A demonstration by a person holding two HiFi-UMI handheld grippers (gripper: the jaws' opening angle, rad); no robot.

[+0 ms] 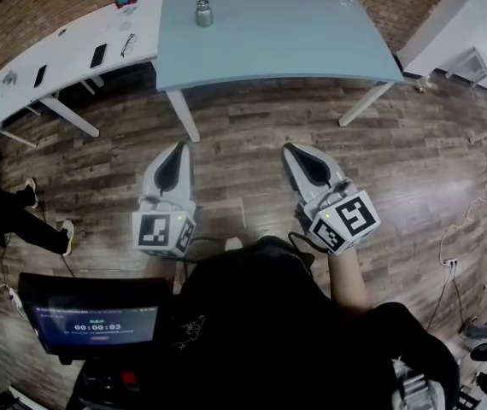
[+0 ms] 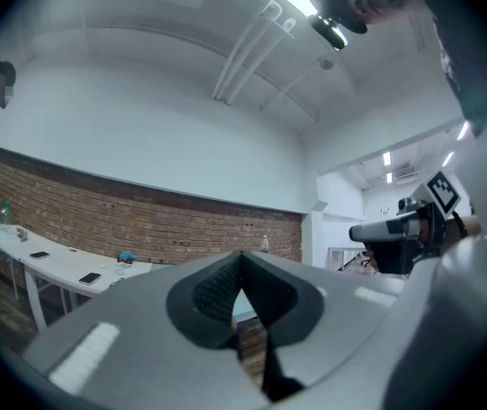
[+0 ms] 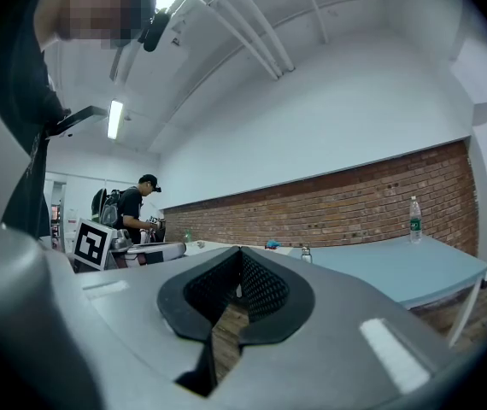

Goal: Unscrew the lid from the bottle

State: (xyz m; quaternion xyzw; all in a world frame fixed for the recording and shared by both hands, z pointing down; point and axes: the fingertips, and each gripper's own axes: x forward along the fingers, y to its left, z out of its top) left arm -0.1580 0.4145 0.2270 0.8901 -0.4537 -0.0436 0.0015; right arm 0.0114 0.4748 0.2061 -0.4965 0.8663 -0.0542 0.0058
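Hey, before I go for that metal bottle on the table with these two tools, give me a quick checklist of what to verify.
1. Metal bottle upright on the table: ok.
2. Lid screwed tight: cannot tell, too small.
3. Left tool open for a grasp: not ok, shut and empty.
4. Right tool open: not ok, shut and empty.
5. Both at the bottle: not ok, they hang over the floor, short of the table.
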